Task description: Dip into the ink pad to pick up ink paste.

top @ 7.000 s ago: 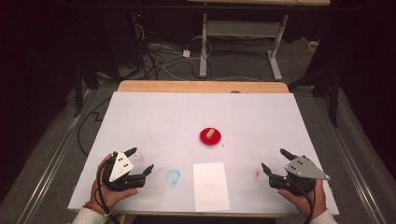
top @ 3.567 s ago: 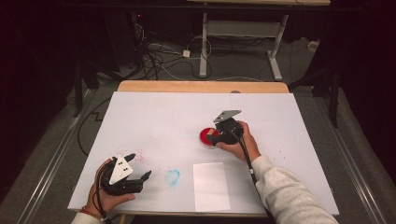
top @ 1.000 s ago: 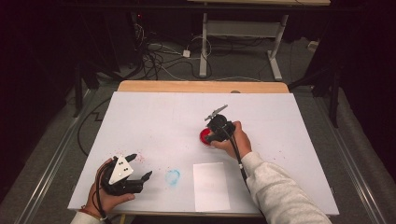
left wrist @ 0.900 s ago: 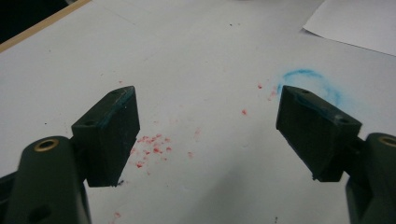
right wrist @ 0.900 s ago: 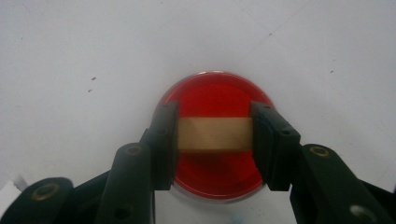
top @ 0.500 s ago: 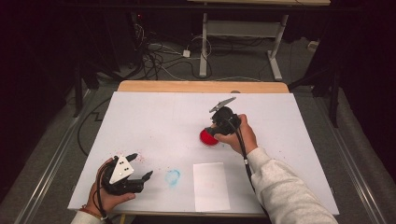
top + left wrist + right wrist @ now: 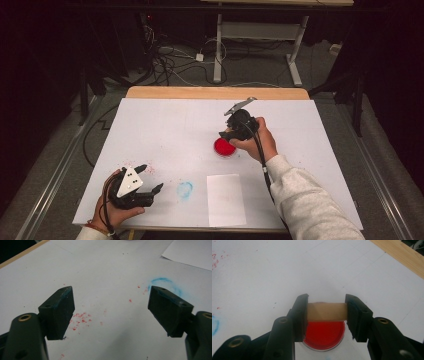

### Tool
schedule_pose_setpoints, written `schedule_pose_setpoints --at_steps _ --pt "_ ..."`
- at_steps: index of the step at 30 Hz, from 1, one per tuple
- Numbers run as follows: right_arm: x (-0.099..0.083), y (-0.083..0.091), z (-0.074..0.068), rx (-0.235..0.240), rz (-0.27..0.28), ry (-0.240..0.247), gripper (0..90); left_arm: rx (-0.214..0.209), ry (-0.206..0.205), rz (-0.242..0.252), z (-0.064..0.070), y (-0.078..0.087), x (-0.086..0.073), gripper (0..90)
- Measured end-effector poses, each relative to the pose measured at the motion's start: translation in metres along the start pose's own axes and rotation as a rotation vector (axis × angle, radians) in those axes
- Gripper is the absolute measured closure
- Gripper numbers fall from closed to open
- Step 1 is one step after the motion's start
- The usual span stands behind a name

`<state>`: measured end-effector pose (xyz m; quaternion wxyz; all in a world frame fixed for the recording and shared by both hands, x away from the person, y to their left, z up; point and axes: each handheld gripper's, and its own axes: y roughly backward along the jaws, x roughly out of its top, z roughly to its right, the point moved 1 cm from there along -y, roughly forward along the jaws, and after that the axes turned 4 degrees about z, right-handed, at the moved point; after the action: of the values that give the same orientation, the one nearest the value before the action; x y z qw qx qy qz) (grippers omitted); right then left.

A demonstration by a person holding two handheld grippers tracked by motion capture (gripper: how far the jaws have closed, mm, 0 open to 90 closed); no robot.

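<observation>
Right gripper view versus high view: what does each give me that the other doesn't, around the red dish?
Right gripper view: a tan block clamped between the right gripper's jaws, over the red dish. High view: the left gripper resting open, the white paper sheet, and the wooden table edge's full length. Both: dish, right gripper, blue smudge.

No readable text, label, brand, number or sign is showing on anything in these views, table surface included.
</observation>
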<state>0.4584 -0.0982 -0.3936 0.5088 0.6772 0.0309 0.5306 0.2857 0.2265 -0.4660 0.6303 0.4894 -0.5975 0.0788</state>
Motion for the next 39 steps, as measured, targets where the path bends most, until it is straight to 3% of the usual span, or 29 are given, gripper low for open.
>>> schedule_pose_setpoints --at_steps 19,28,32,38,39 --pt "-0.021 -0.039 -0.005 0.012 -0.120 -0.014 55.6 0.000 -0.014 0.000 0.000 0.000 -0.001 20.8" --pt "-0.027 -0.048 -0.005 0.023 -0.148 -0.009 55.5 -0.006 -0.004 -0.008 0.001 -0.001 -0.001 20.8" --pt "-0.028 -0.048 -0.004 0.034 -0.151 -0.023 55.6 -0.004 -0.018 -0.003 0.001 -0.001 0.000 20.8" --pt "-0.028 -0.050 -0.005 0.024 -0.160 -0.007 55.6 -0.006 -0.019 -0.002 0.001 -0.001 0.000 20.8" --pt "-0.029 -0.050 -0.006 0.023 -0.166 -0.022 55.6 -0.006 -0.018 -0.002 0.001 -0.001 0.000 20.8"
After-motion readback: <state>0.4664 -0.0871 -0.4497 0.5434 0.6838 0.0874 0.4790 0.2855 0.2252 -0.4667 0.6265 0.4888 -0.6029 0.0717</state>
